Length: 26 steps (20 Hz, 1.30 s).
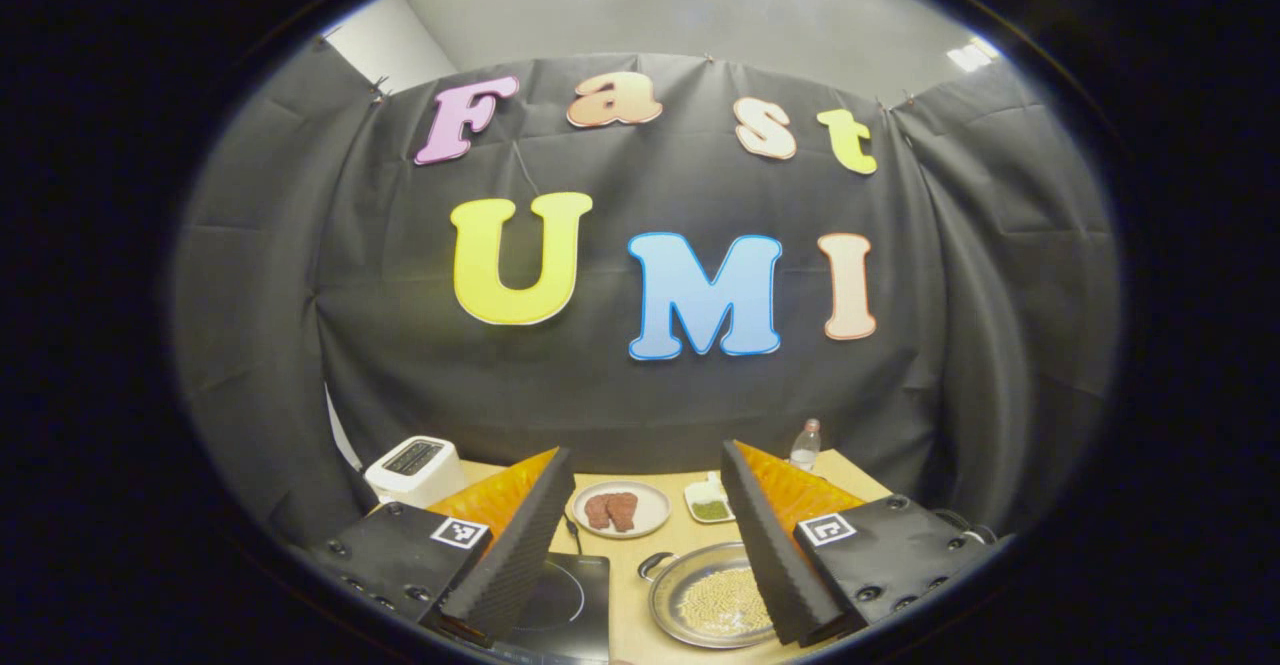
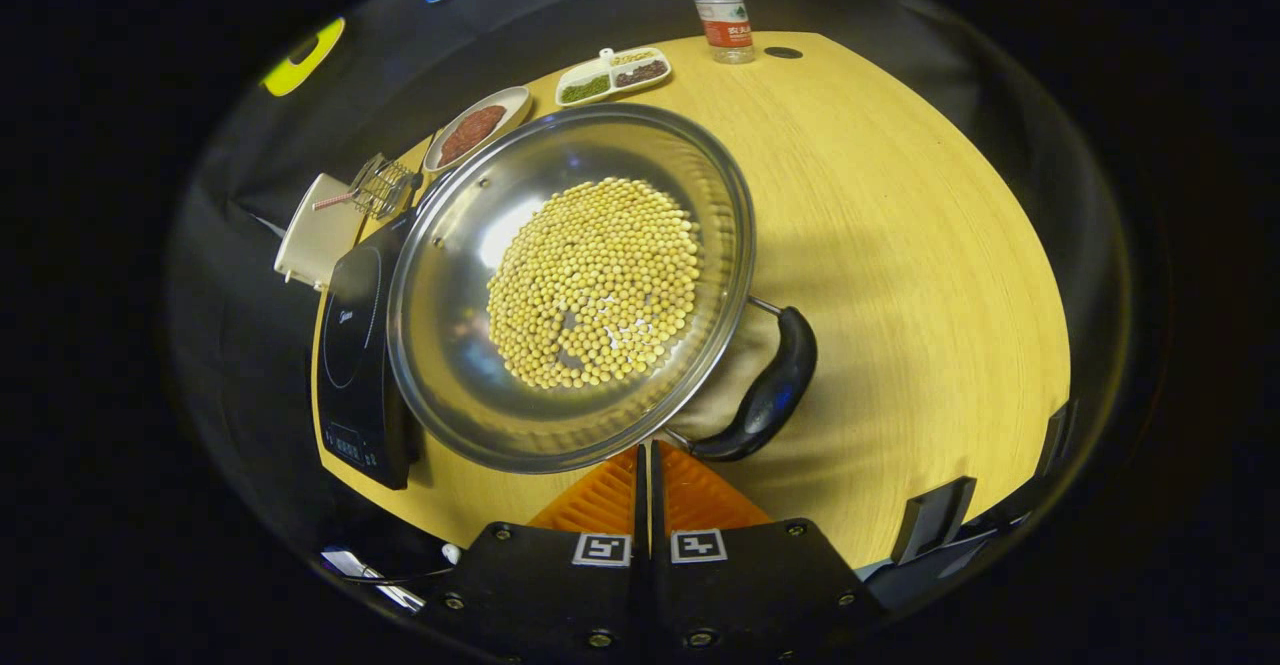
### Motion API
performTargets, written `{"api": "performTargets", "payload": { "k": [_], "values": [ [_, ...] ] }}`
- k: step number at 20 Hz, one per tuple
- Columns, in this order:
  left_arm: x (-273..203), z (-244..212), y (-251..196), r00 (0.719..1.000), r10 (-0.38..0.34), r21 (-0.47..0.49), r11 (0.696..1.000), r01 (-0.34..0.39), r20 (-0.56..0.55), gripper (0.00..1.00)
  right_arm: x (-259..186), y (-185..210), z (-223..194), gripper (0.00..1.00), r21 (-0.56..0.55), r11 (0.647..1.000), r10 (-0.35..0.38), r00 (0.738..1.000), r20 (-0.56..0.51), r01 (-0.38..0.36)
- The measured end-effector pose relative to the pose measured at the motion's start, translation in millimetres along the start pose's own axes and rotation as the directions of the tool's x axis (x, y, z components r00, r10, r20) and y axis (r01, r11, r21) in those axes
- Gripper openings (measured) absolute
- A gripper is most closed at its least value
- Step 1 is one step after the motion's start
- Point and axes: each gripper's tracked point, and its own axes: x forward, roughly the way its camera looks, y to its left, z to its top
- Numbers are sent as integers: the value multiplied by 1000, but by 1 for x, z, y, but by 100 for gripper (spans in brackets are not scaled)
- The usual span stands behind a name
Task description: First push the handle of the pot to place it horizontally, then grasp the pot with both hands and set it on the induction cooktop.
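Note:
A steel pot (image 2: pixel 570 285) holding yellow beans sits on the wooden table (image 2: pixel 900 245), beside the black induction cooktop (image 2: pixel 355 345) on its left in the right gripper view. The pot's black loop handle (image 2: pixel 775 380) sticks out at its lower right. My right gripper (image 2: pixel 645 450) is shut with nothing between its fingers, its tips at the pot's near rim just left of that handle. My left gripper (image 1: pixel 647 448) is open and held level, facing the booth wall. Low between its fingers lie the pot (image 1: pixel 715 600), a small handle (image 1: pixel 655 565) and the cooktop (image 1: pixel 570 595).
A plate of red meat (image 2: pixel 475 125), a divided dish of condiments (image 2: pixel 612 73) and a water bottle (image 2: pixel 722 10) stand at the table's far side. A white toaster (image 2: pixel 320 230) with a wire rack (image 2: pixel 382 185) sits past the cooktop. Bare wood lies right of the pot.

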Motion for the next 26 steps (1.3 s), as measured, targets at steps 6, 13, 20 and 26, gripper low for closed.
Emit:
{"api": "performTargets", "payload": {
  "k": [6, 13, 20, 26],
  "values": [
    [12, -1, -11, 1000, 3, -9, 1000, -3, -13, 99, 2, -26, 24, 1, -6, 1000, -30, 999, 21, 30],
    [21, -5, -14, 999, 37, 4, 999, -37, -35, 96, 4, -48, 50, 0, -54, 997, -55, 997, 49, 57],
    [22, -24, -20, 995, 71, 15, 997, -70, -67, 99, 8, -62, 69, 0, -111, 992, -56, 997, 61, 63],
    [10, -26, -27, 996, 76, -13, 997, -76, -42, 97, 14, -76, 85, 0, -147, 987, -59, 996, 68, 69]
  ]
}}
